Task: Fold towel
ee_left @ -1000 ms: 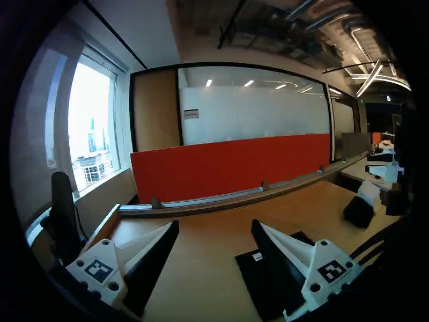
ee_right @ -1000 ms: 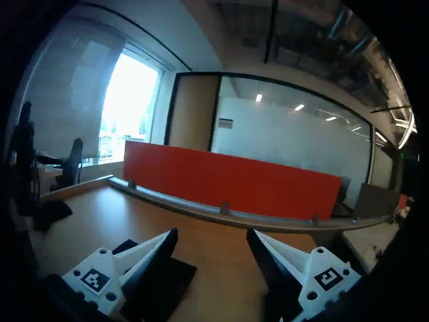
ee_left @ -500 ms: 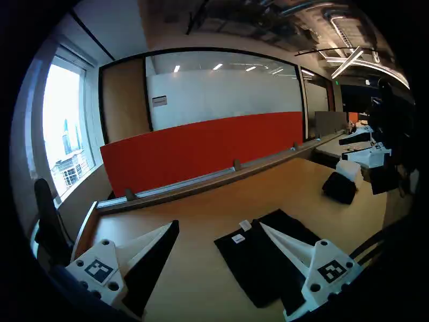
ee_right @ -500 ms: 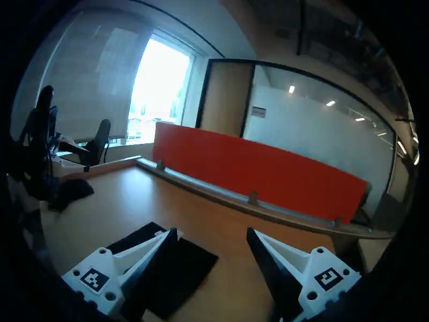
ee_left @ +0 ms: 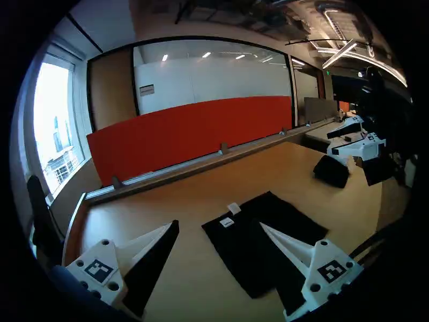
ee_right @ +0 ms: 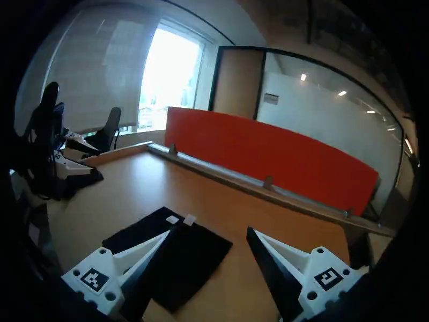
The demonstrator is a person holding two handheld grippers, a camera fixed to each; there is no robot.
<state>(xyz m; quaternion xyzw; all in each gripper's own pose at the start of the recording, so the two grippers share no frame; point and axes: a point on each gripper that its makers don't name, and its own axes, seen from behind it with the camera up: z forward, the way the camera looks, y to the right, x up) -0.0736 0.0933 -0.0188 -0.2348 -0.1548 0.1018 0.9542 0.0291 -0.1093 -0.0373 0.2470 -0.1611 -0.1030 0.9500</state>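
Left gripper view: we log left gripper (ee_left: pixel 217 225), jaws spread, empty; black towel (ee_left: pixel 241 247) flat on table (ee_left: pixel 187 188), partly behind one finger.
Right gripper view: we log right gripper (ee_right: pixel 210 232), jaws spread, empty; towel (ee_right: pixel 193 257) flat on table.

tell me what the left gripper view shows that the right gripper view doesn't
Left gripper view: the right gripper, farther off at the picture's right, and a ceiling strip light. Right gripper view: the left gripper, farther off at the picture's left, below a pale window blind. Both: the black towel lying on the wooden desk with its white tags, the red divider, a bright window, and each camera's own jaws open above the desk.
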